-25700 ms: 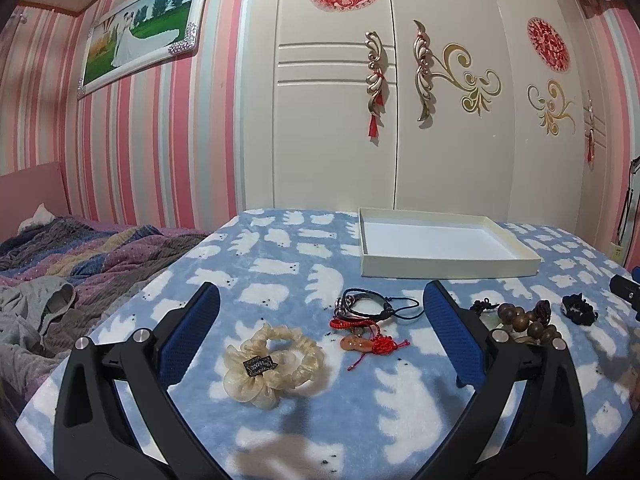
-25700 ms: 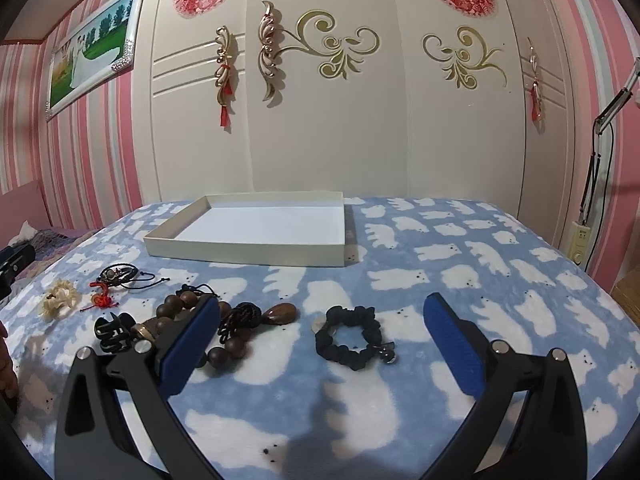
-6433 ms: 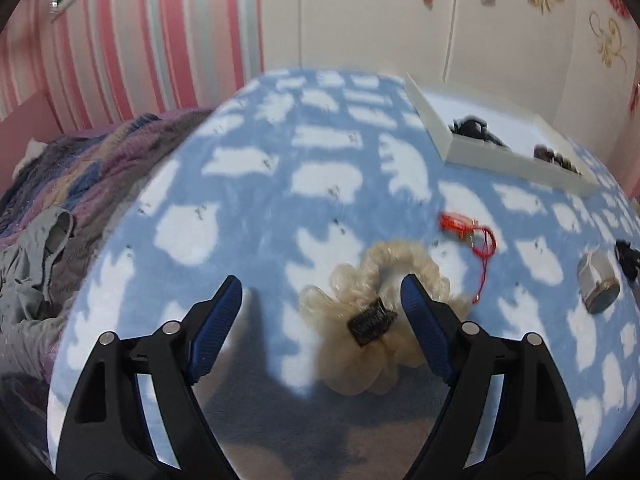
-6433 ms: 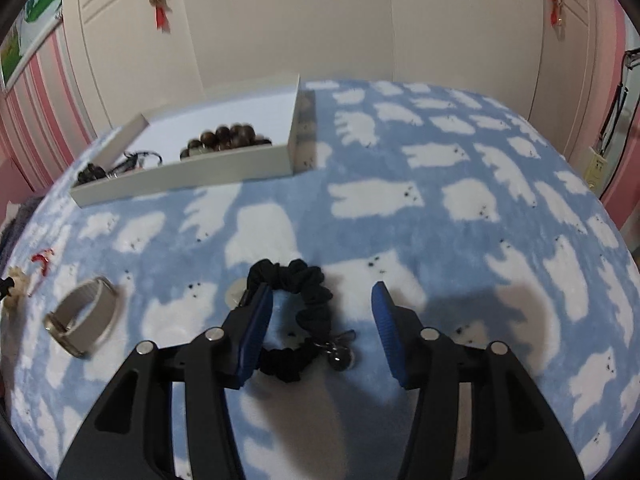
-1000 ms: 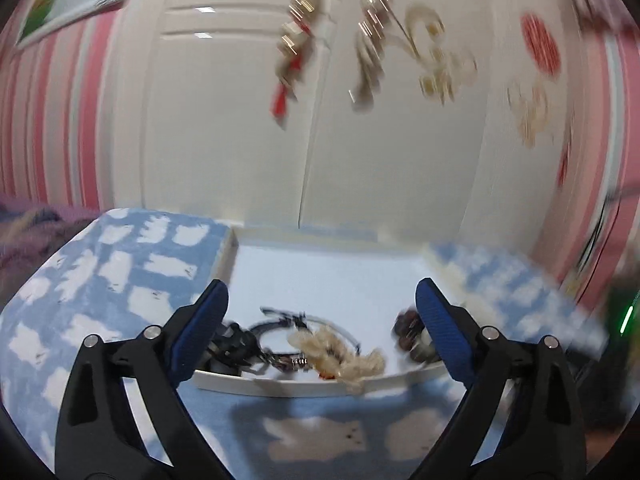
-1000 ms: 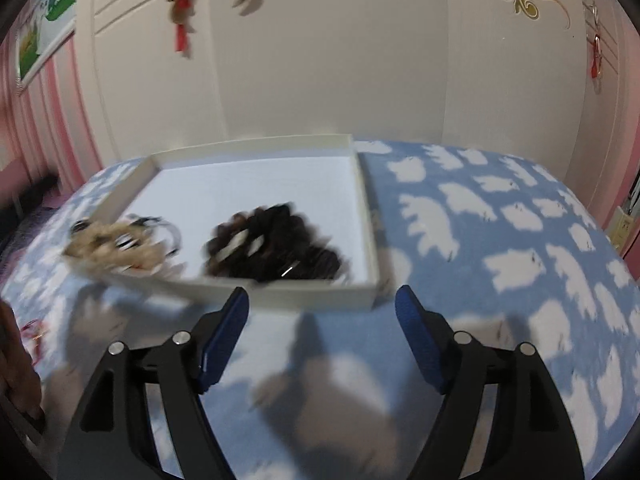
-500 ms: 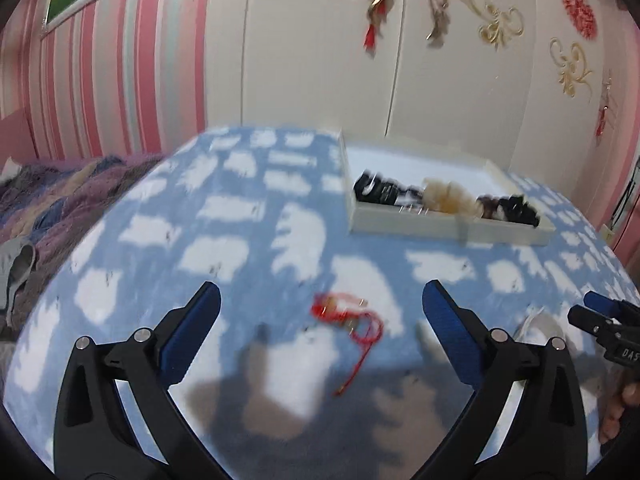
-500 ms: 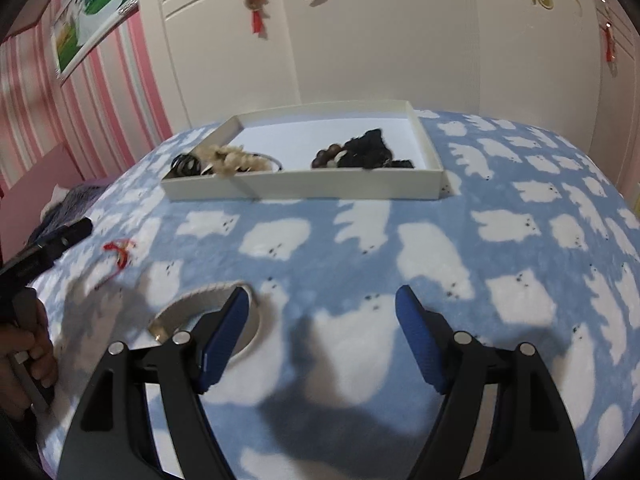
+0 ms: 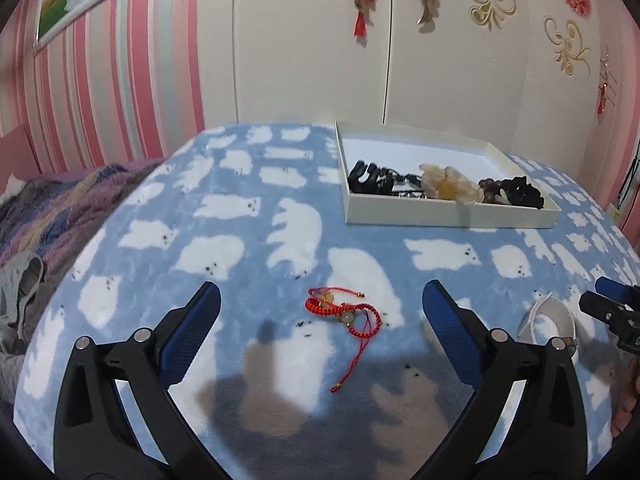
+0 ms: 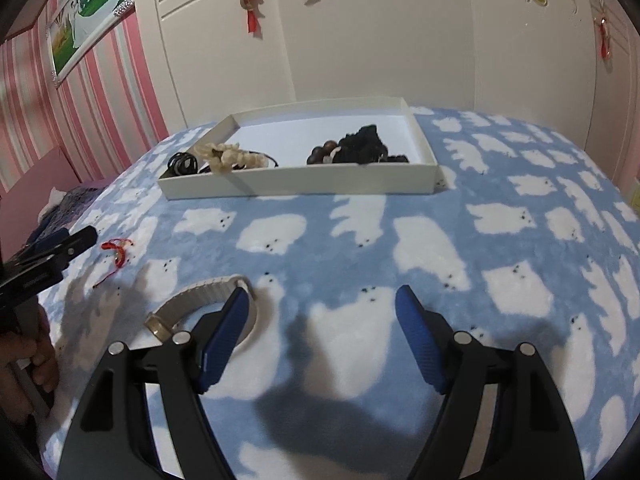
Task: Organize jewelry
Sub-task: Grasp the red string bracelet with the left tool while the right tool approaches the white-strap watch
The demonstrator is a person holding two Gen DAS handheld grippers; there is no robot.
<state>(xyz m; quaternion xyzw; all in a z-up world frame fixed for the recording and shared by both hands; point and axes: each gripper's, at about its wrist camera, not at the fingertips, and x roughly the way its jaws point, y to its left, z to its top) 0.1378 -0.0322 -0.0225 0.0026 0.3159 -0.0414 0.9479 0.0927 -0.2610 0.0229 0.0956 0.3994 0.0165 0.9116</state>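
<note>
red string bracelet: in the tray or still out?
Out. The red string bracelet lies on the blanket, well short of the white tray, between the open left hand-held gripper's fingers.

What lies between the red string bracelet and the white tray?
Nothing: in the left wrist view only bare bear-print blanket separates the red string bracelet from the white tray.

A blue blanket (image 9: pixel 248 240) patterned with white polar bears is spread across the surface. Behind it, cream wardrobe doors (image 9: pixel 312 48) are decorated with gold scrollwork (image 9: pixel 476 0) and red tassels (image 9: pixel 362 20). Pink striped wallpaper (image 9: pixel 120 92) bears a framed picture (image 10: pixel 86 8).
</note>
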